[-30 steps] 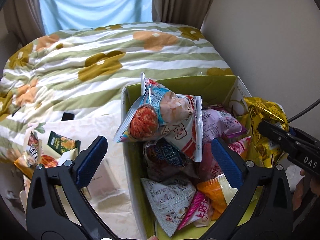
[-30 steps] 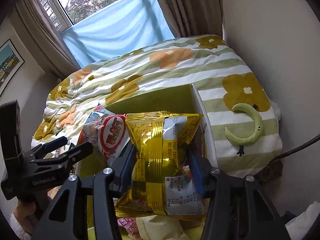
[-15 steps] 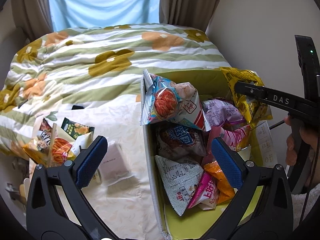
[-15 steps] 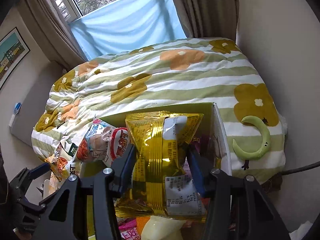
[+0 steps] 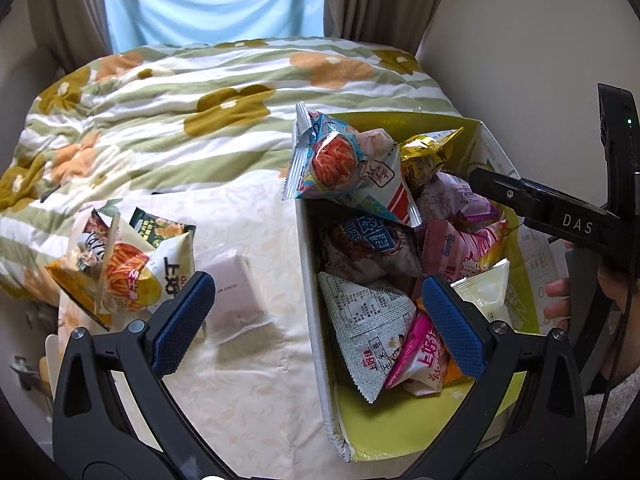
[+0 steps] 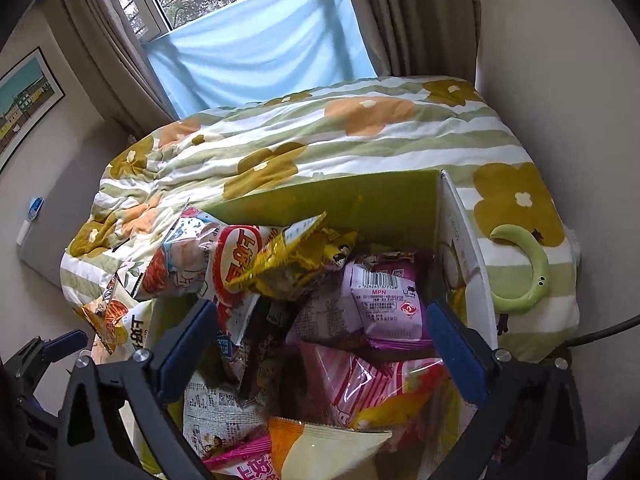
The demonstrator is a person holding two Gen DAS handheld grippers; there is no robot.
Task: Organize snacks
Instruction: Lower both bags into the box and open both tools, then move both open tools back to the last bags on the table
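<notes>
A green-lined cardboard box [image 5: 404, 432] on the bed holds several snack bags. A gold foil bag [image 5: 424, 156] lies at its far end, also in the right wrist view [image 6: 296, 256], next to a blue-and-red bag [image 5: 344, 168]. My left gripper [image 5: 316, 320] is open and empty above the box's left wall. My right gripper [image 6: 320, 344] is open and empty over the box; it shows at the right of the left wrist view [image 5: 536, 204]. A few loose bags [image 5: 124, 268] and a pale pink packet [image 5: 236, 292] lie on the cloth left of the box.
The flowered green-striped quilt [image 5: 168, 120] covers the bed behind. A green crescent toy [image 6: 524, 268] lies right of the box. A wall stands close on the right, with curtains and a window [image 6: 256, 40] behind the bed.
My right gripper has opened and let go of the gold bag, which now lies in the box's far end. My left gripper has pulled back and up, still open.
</notes>
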